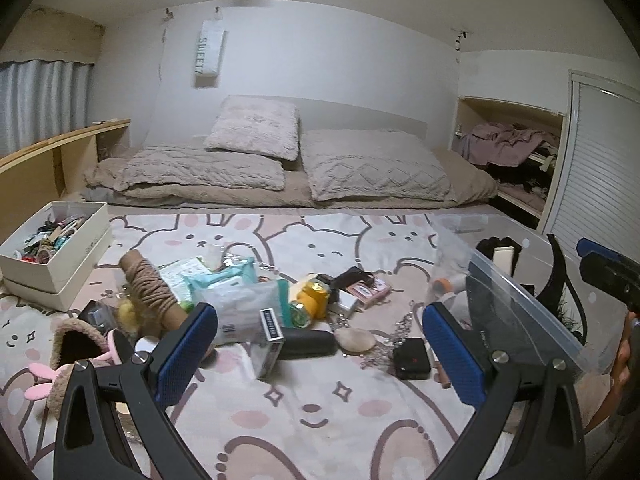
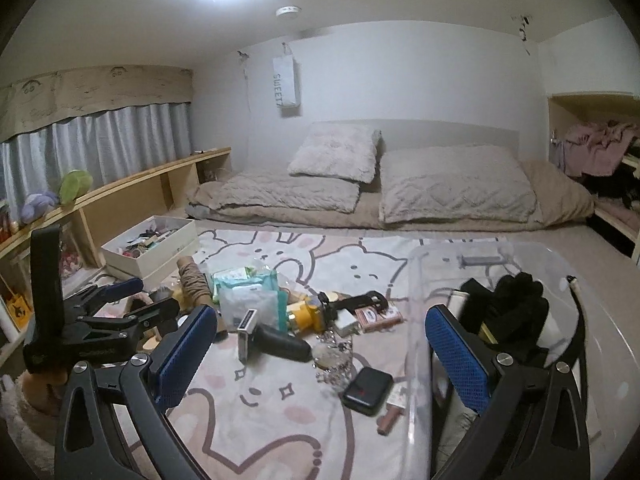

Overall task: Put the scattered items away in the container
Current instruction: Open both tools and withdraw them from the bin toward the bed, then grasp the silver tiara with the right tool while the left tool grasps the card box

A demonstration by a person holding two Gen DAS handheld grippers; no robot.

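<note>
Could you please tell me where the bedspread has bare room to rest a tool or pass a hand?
The near bedspread before the black case and black pouch lies bare. So does the strip between the pile and the pillows. It is crowded from the twine spool to the clear container.

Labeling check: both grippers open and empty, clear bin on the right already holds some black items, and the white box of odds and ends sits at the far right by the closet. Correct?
One error. The white box sits at the far left, beside the wooden shelf, not by the closet; the left wrist view shows it. The rest holds: left gripper and right gripper are open and empty, and the clear bin on the right holds black items.
</note>
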